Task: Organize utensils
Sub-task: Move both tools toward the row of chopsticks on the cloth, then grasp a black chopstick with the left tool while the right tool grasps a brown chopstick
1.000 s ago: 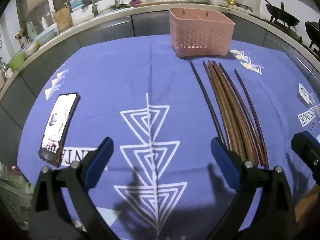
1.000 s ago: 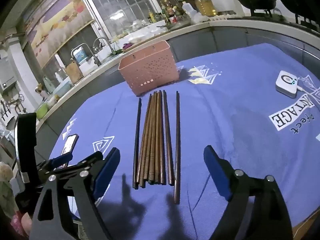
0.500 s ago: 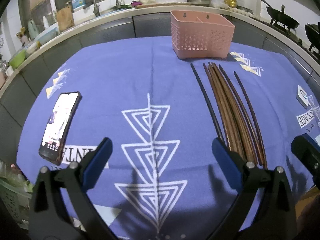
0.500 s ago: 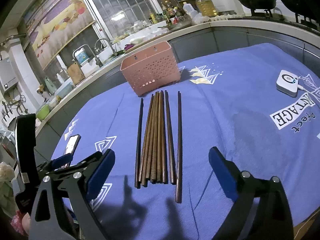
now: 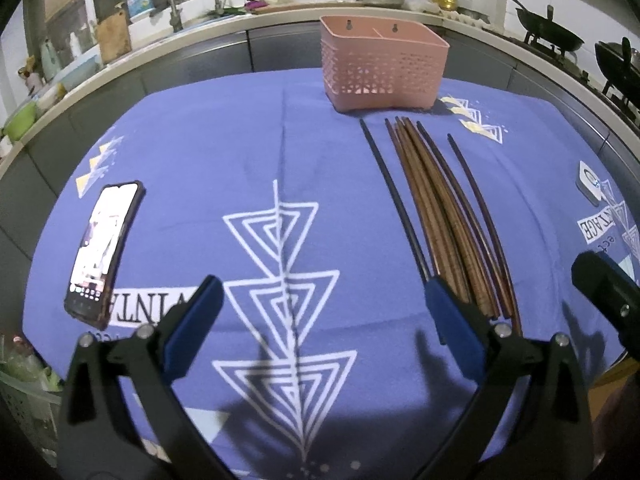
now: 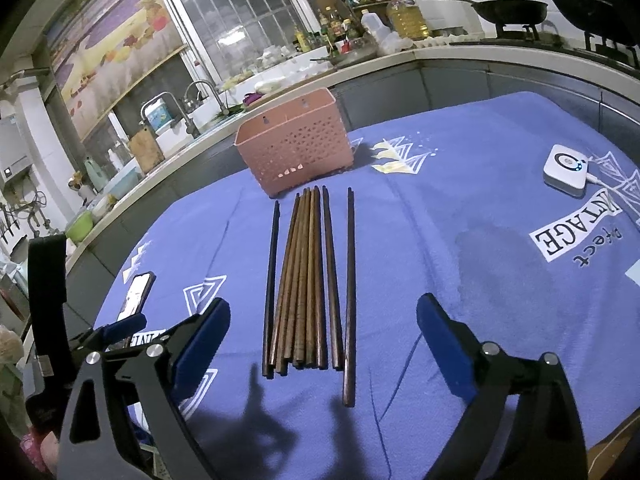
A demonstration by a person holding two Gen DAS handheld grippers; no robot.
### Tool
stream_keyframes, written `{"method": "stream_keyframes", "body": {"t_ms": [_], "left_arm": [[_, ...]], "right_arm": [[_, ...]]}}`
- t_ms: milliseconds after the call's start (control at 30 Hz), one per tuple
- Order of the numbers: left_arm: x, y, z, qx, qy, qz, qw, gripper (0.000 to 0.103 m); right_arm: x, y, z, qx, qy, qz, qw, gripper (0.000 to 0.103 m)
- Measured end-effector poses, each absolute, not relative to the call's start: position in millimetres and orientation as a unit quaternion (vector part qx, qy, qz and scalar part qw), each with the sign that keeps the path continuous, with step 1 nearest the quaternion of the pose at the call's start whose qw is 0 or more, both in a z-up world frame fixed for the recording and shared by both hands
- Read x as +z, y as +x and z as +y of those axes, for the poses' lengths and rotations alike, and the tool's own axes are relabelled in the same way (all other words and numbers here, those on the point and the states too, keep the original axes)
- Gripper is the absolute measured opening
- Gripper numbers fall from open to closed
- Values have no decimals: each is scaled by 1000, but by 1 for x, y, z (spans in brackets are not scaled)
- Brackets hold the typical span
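Both tools [image 5: 320, 304] [image 6: 324, 328] nearer blue tablecloth [image 5: 340, 168]

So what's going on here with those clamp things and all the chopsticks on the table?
A person is holding a two-finger gripper in each hand, about to tidy utensils. Both the left gripper and the right gripper are open and hold nothing. A row of chopsticks lies on the blue tablecloth, just ahead of the right gripper. The pink basket stands beyond them with nothing visible inside. A phone lies off to the left.
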State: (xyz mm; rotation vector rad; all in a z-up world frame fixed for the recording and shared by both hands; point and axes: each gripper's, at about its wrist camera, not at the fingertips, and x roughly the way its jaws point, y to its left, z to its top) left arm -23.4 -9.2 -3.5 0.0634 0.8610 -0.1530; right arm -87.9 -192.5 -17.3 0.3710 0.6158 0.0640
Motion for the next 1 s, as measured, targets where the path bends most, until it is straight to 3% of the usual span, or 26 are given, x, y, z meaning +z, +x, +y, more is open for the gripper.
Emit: {"method": "stream_keyframes", "body": {"t_ms": [200, 367, 433, 500, 633, 767, 833, 1000], "left_arm": [[-5, -22, -9, -71, 34, 423, 903, 97], [-1, -10, -2, -75, 32, 416, 906, 97], [1, 4, 5, -83, 19, 422, 902, 85], [-3, 17, 7, -101, 0, 443, 891, 78], [-16, 26, -14, -146, 15, 467, 872, 60], [-24, 25, -38, -177, 34, 472, 863, 54], [-30, 28, -49, -171, 51, 476, 861, 44], [-36, 36, -51, -165, 55, 481, 859, 40]], "right_arm": [[-18, -87, -192, 35, 182, 303, 935, 76], [-12, -85, -203, 23, 173, 296, 939, 50], [-14, -81, -212, 4, 159, 310, 937, 38], [-23, -75, -215, -1, 149, 335, 930, 33], [-43, -62, -208, 16, 123, 382, 916, 29], [-46, -57, -192, 32, 85, 385, 919, 28], [-48, -52, -186, 36, 72, 391, 917, 28], [-60, -45, -188, 20, 47, 406, 912, 25]]}}
